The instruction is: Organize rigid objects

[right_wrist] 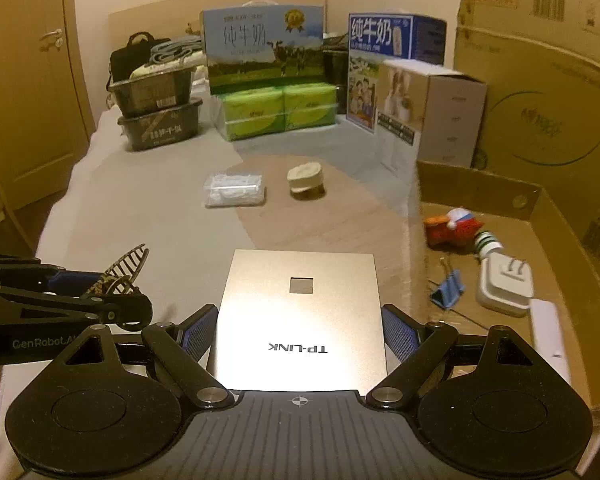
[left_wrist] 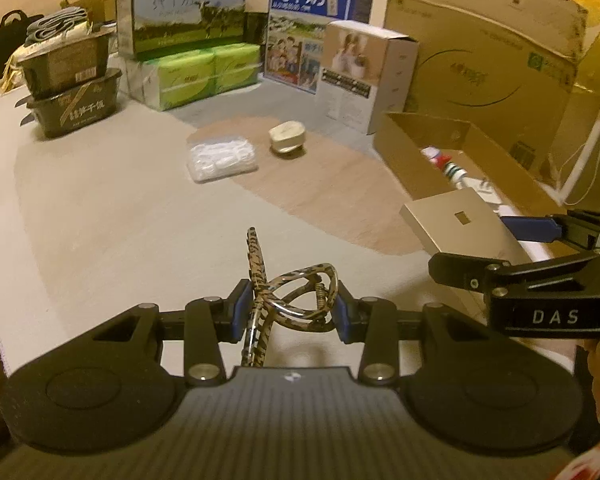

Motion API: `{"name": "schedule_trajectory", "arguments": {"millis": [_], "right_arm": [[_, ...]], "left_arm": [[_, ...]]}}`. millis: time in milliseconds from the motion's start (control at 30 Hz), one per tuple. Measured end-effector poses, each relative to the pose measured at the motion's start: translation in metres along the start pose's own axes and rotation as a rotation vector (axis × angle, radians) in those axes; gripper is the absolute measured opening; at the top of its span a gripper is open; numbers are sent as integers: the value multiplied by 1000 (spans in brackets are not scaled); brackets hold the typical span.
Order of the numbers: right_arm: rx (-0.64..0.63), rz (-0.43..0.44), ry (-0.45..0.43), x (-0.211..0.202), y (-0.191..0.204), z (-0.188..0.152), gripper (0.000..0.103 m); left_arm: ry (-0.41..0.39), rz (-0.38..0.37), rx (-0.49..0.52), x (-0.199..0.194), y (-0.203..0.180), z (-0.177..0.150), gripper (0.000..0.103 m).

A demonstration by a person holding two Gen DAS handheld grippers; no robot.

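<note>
My left gripper [left_wrist: 288, 306] is shut on a leopard-print hair claw clip [left_wrist: 296, 296] and holds it above the bed. The clip also shows in the right wrist view [right_wrist: 120, 276], at the left, in the left gripper's blue pads. My right gripper [right_wrist: 298, 326] is shut on a flat gold TP-LINK box [right_wrist: 300, 312], one blue pad on each long side. The box also shows in the left wrist view [left_wrist: 460, 224], at the right. An open cardboard box [right_wrist: 480, 188] stands to the right, holding a red toy [right_wrist: 456, 228], a blue binder clip [right_wrist: 448, 292] and a white charger [right_wrist: 504, 284].
A clear bag of white items [right_wrist: 236, 190] and a small beige case [right_wrist: 306, 180] lie on the bed ahead. Milk cartons [right_wrist: 264, 48], green tissue packs [right_wrist: 280, 114], black food trays [right_wrist: 160, 120] and a large cardboard carton [right_wrist: 540, 80] line the back and right.
</note>
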State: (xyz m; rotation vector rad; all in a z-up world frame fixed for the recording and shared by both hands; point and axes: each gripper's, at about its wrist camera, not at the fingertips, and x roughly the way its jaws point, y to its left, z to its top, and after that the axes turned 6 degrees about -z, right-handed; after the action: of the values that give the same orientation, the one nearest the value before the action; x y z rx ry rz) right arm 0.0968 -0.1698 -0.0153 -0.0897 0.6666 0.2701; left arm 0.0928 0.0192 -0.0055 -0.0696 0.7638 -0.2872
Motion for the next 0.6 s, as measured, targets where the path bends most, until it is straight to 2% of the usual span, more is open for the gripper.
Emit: {"name": "schedule_trajectory", "arguments": {"millis": [333,600], "right_arm": [[25,-47,-26,-39,-30,-8,86],[92,-133,-26,-63,-71,-22,86]], "left_arm": [[-17,-41,35,-16,-35,6,37],[-28,-107,71,-16,-71,15,37]]}}
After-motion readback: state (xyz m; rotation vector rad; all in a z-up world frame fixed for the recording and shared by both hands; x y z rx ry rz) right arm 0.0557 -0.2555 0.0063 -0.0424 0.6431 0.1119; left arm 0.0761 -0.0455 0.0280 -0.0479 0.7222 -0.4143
